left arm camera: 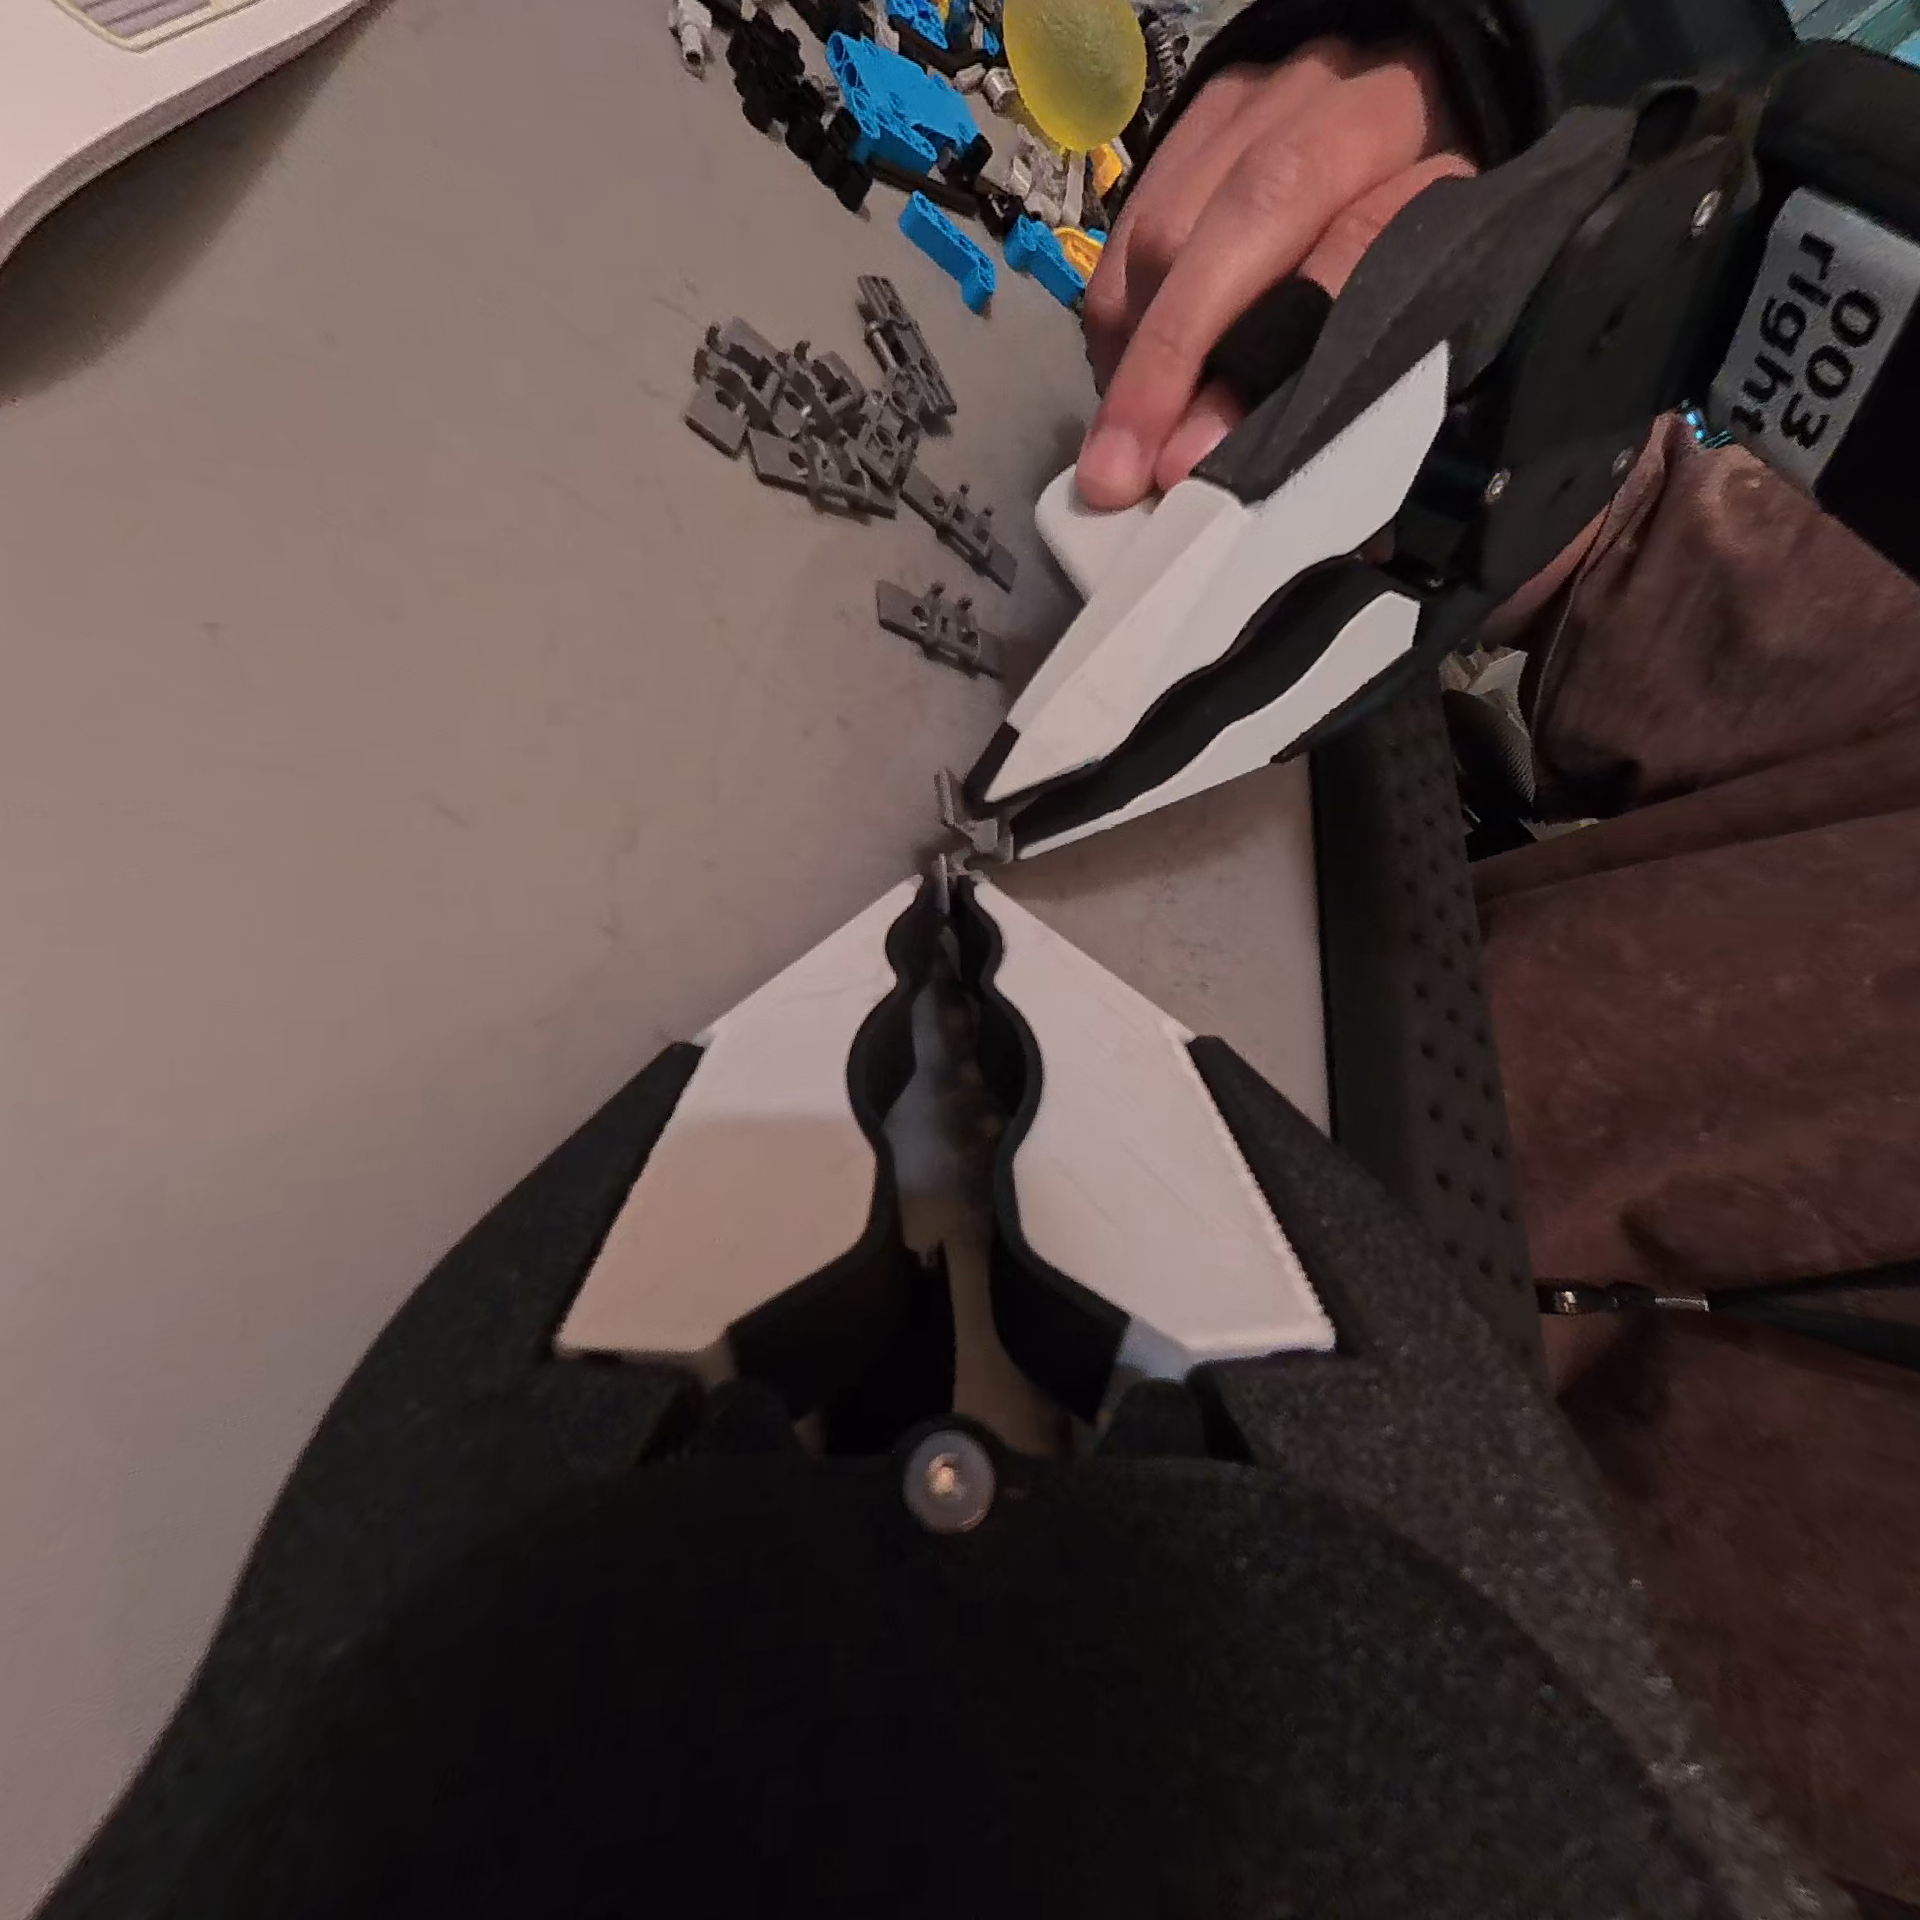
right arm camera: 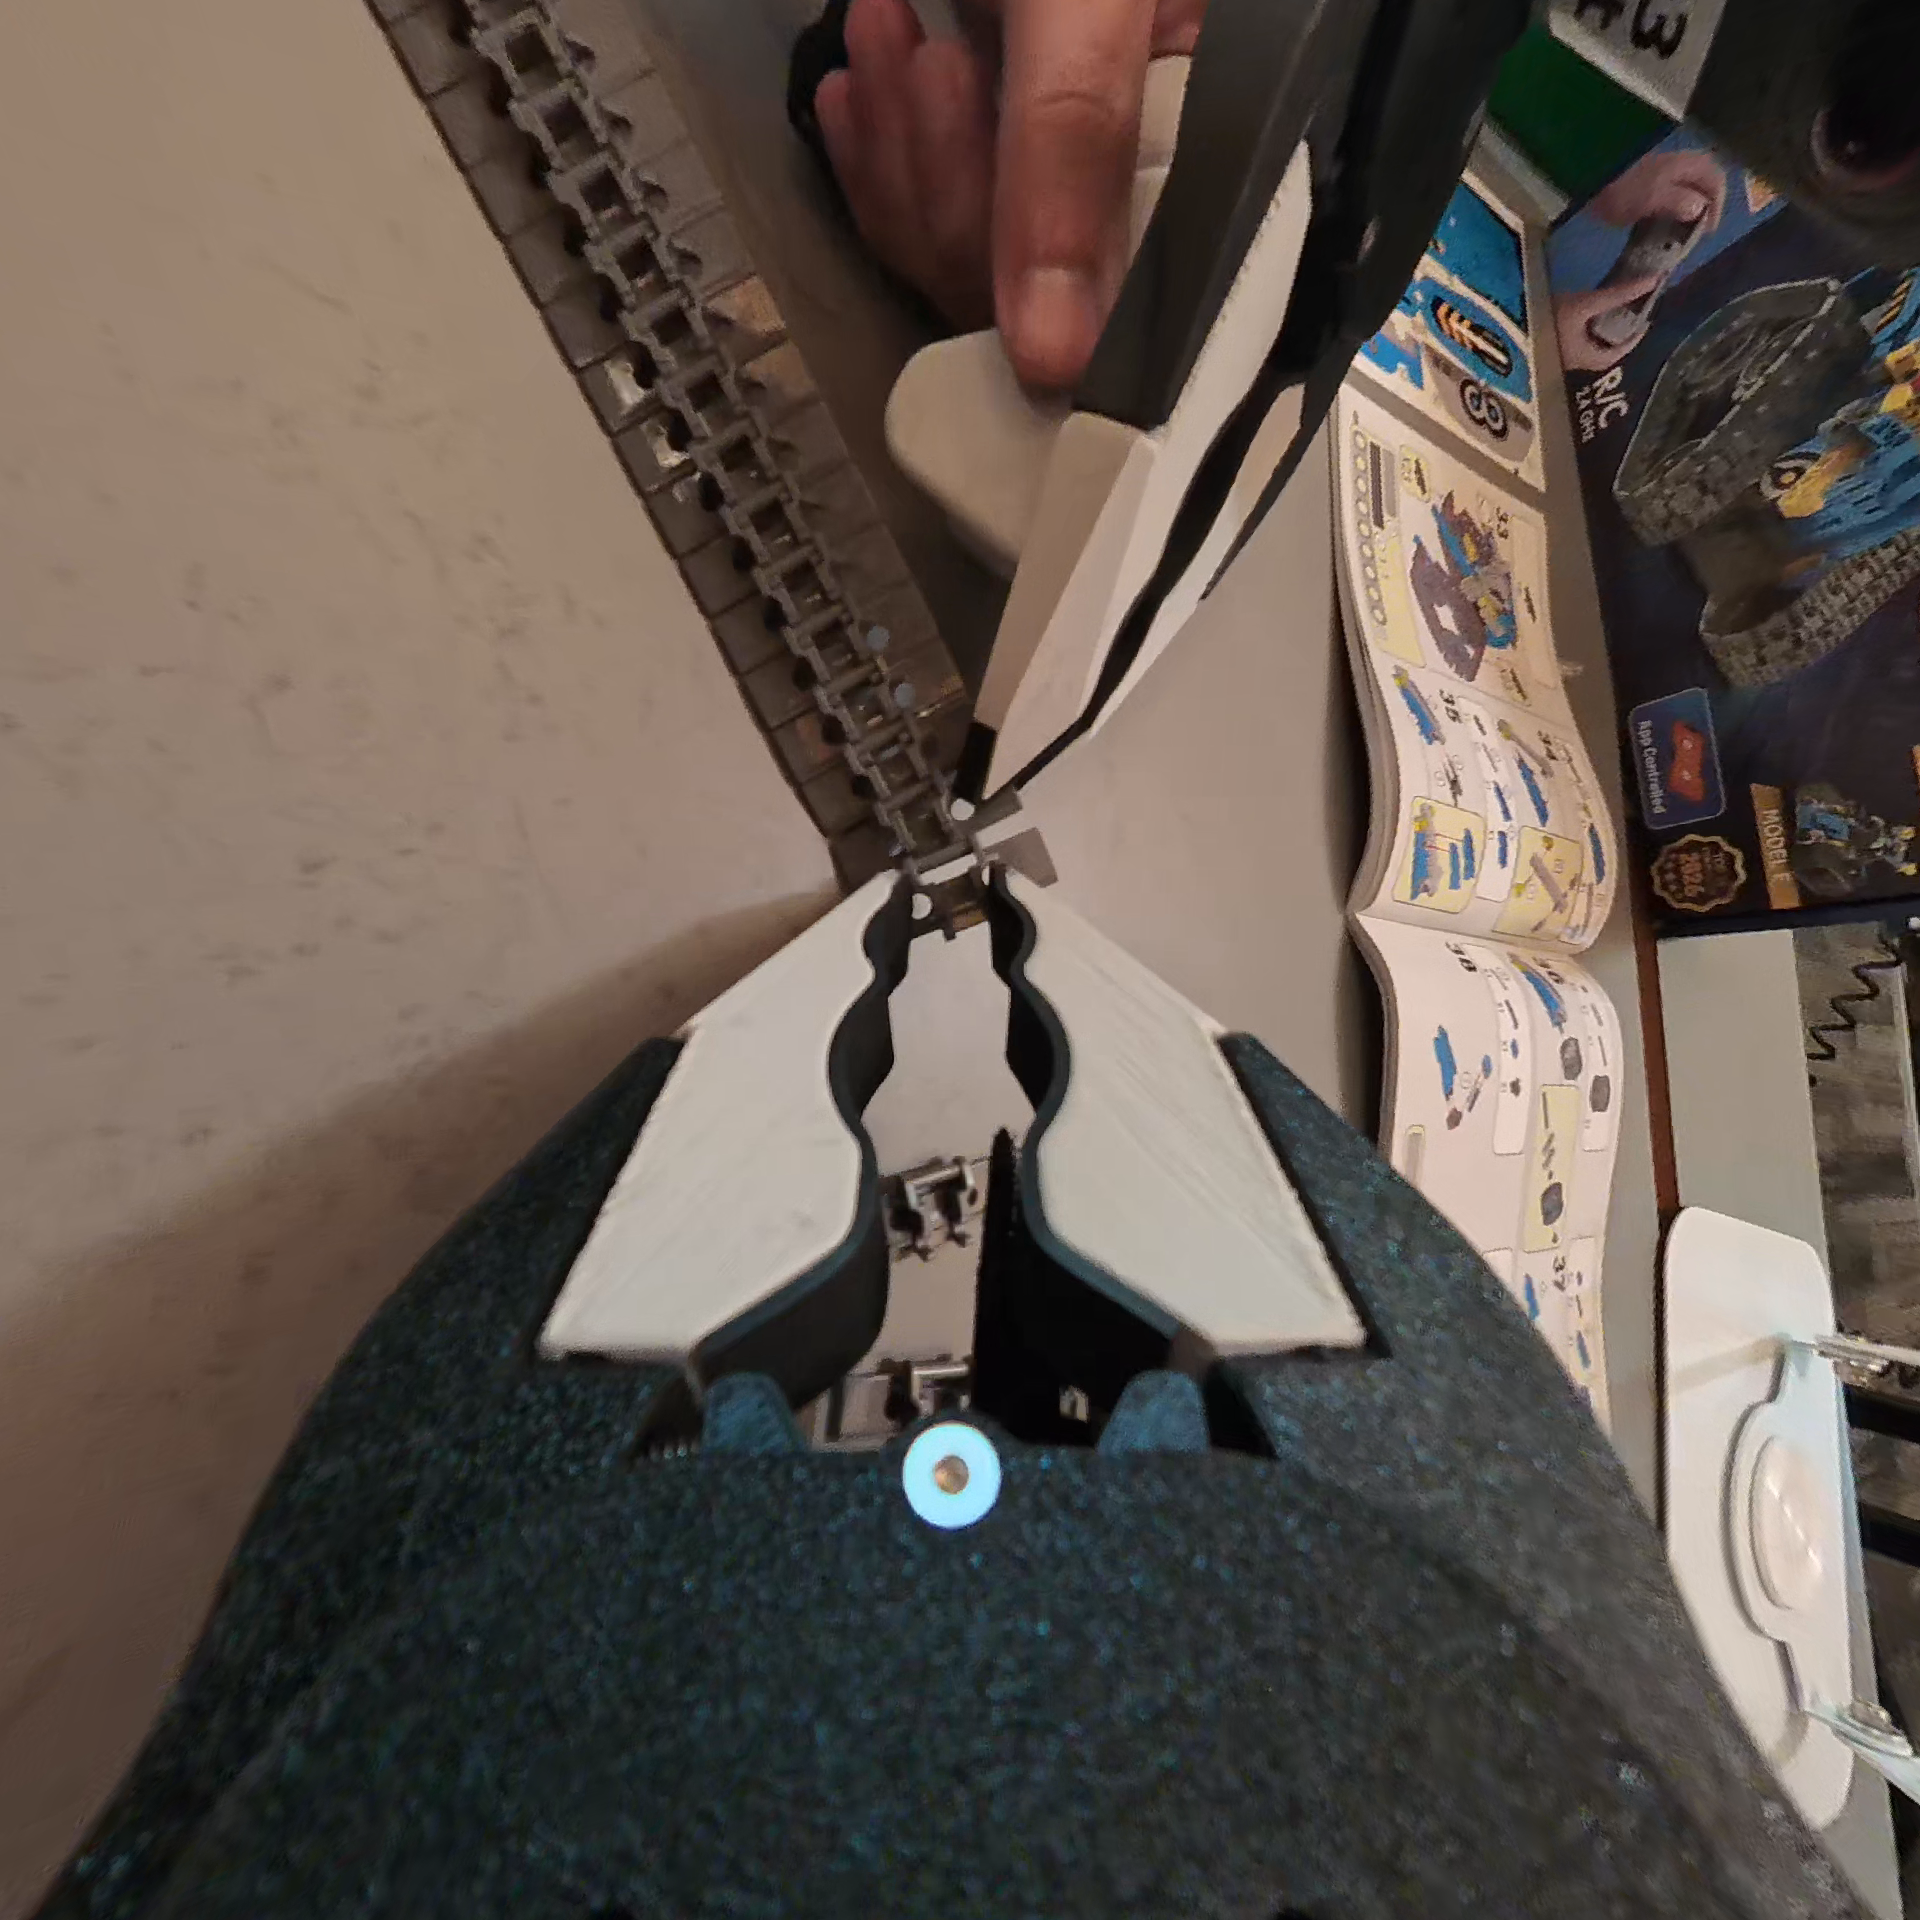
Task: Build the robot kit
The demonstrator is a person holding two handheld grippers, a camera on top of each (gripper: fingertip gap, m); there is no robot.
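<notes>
On the grey table [left arm camera: 364,727], both grippers pinch grey track links [right arm camera: 940,878].

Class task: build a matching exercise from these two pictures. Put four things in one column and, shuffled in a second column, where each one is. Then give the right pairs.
Things
1. grey track chain
2. single grey link
3. yellow dome
4. open instruction booklet

Places
A. lying beside the printed box
B. pinched in the right gripper
C. end clamped in the left gripper
D. among the blue and black parts on the table

Pairs: 1-C, 2-B, 3-D, 4-A
</notes>
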